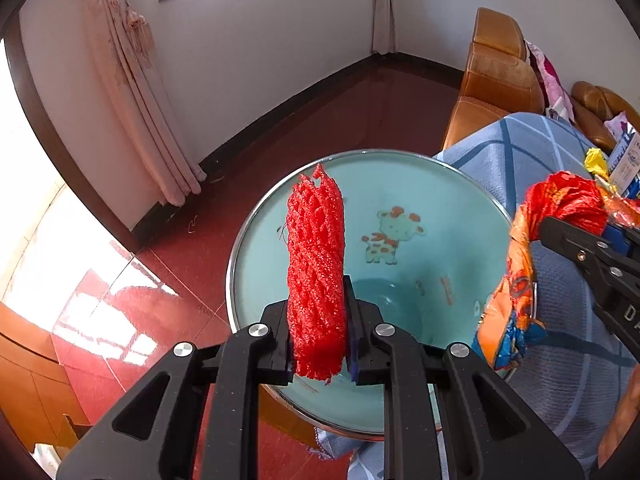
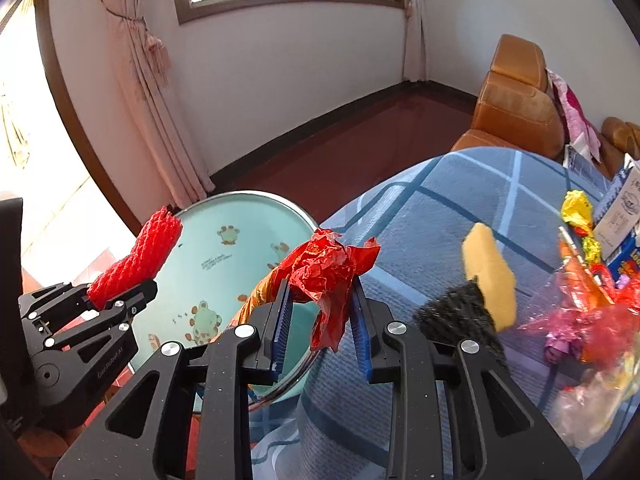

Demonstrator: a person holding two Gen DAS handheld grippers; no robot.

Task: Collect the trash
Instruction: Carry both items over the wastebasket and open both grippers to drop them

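Observation:
My left gripper is shut on a red foam net sleeve, which stands up over the mint-green bin with cartoon animals inside. From the right wrist the same sleeve and left gripper show at the left, above the bin. My right gripper is shut on crumpled red paper at the bin's right rim, beside an orange wrapper. In the left wrist view that red paper and the right gripper sit at the right edge.
A blue checked cloth covers the table right of the bin. On it lie a yellow sponge with a black pad, candy wrappers, pink cellophane and a carton. An orange sofa stands behind; red floor lies left.

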